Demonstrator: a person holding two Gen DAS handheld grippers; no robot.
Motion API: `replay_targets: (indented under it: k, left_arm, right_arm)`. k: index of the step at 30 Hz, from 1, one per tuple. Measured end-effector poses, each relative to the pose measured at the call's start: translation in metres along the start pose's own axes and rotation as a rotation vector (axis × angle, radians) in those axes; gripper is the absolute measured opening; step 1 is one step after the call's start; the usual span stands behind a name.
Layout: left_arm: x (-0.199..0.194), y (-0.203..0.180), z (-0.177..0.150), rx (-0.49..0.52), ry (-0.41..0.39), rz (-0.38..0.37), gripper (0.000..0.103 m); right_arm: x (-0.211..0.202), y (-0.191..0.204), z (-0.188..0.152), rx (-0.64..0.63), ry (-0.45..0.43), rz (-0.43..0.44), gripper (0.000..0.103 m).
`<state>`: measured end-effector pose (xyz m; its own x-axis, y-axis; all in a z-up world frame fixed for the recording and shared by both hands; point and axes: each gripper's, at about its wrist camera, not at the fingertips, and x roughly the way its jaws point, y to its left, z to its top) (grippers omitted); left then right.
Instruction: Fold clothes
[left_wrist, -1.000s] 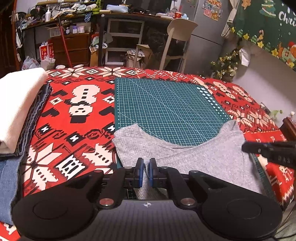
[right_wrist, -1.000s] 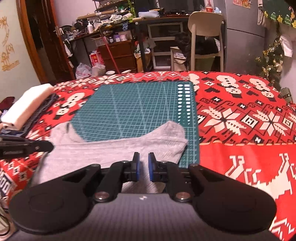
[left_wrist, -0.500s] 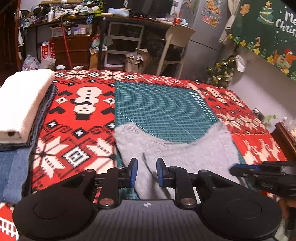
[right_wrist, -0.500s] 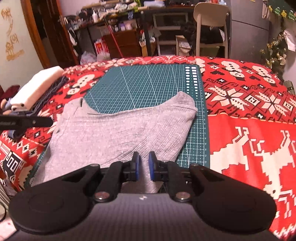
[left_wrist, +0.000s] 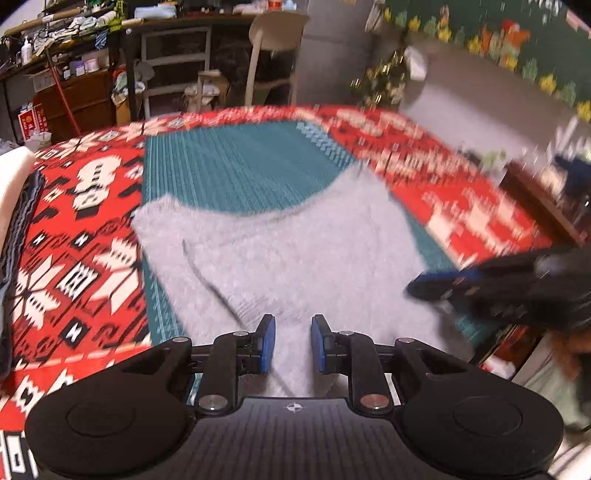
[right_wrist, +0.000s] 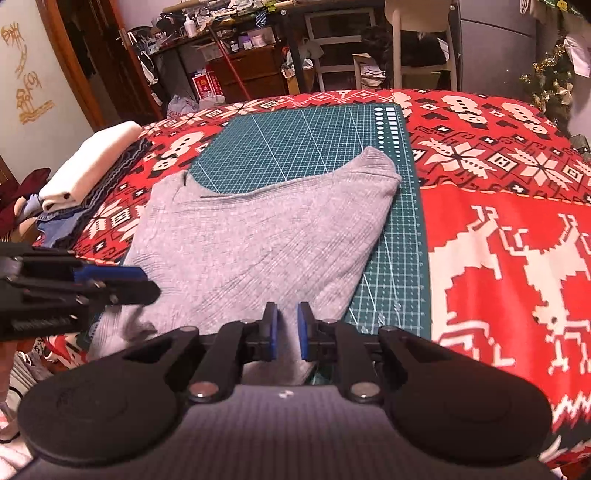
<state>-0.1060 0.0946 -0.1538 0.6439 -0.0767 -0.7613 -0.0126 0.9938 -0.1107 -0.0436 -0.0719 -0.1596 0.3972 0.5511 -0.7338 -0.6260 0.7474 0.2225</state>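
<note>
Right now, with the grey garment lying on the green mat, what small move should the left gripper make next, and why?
Probably lower the left gripper and close on the grey garment near edge: its jaws stand open just above the cloth, gripping nothing.

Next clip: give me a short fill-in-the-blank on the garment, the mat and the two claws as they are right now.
1. The garment being folded is ___ in colour.
2. It lies partly on a ___ cutting mat.
3. The fingers of the left claw are ___, with a wide gap between the blue pads.
4. The folded stack at the cloth's left edge has a ___ item on top.

Missing words: grey; green; open; white
</note>
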Motion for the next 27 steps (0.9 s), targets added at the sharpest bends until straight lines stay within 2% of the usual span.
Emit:
replay_targets:
  k: [16,20,27]
  left_arm:
    - [-0.022,0.014,-0.027,-0.059,0.038,-0.03,0.021]
    - [-0.028,0.017,-0.033,-0.089,0.045,-0.043,0.021]
    - [-0.037,0.019,-0.04,-0.115,0.055,-0.032,0.021]
  right_arm:
    - [-0.026,0.008,-0.026,-0.051,0.071,0.005,0.014]
    - [-0.029,0.002,-0.029,-0.022,0.106,0.009,0.02]
    - [-0.04,-0.008,-0.03,0.025,0.08,0.012,0.024]
